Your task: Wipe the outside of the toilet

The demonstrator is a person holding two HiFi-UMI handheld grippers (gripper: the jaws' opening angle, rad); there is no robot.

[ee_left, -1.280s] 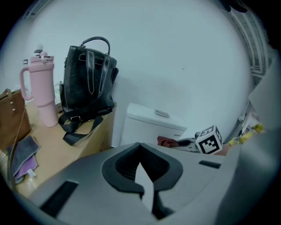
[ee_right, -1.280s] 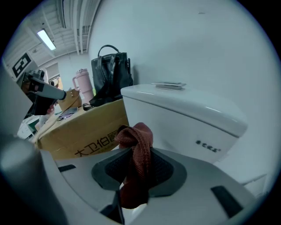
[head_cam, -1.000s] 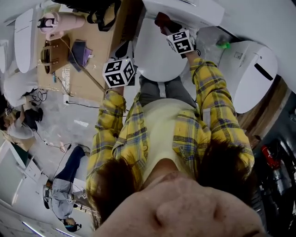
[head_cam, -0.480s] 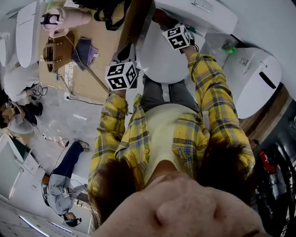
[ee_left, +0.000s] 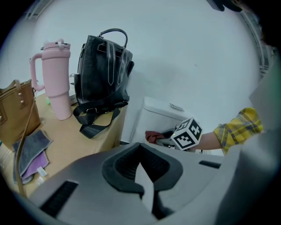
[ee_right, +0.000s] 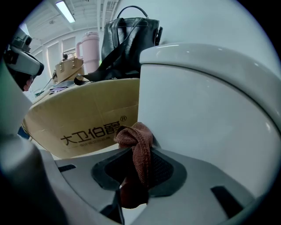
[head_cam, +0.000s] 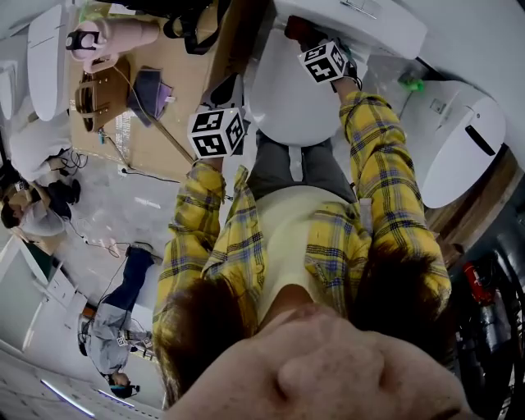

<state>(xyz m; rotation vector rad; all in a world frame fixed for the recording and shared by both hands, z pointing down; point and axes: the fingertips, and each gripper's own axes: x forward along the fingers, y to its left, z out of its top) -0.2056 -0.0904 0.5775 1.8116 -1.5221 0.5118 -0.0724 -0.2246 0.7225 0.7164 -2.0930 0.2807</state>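
The white toilet (head_cam: 291,98) stands in front of me, lid down, its tank (head_cam: 353,20) behind. My right gripper (head_cam: 310,43) is at the tank's left side, shut on a reddish-brown cloth (ee_right: 137,147). The cloth touches the tank's white wall (ee_right: 210,118). My left gripper (head_cam: 220,97) hangs left of the bowl, above the floor, with its jaws together and nothing in them. In the left gripper view, past that gripper (ee_left: 142,162), the tank (ee_left: 158,116), the cloth (ee_left: 153,136) and the right gripper's marker cube (ee_left: 186,134) show.
A cardboard box (ee_right: 88,121) stands close to the toilet's left, carrying a black backpack (ee_left: 103,70), a pink tumbler (ee_left: 55,79), a brown handbag (ee_left: 15,107) and folded cloths (ee_left: 33,149). Another white toilet (head_cam: 455,135) stands at the right. A person (head_cam: 115,344) is on the floor behind.
My right gripper with the cloth has moved a little farther along the tank's side. The left gripper has hardly moved.
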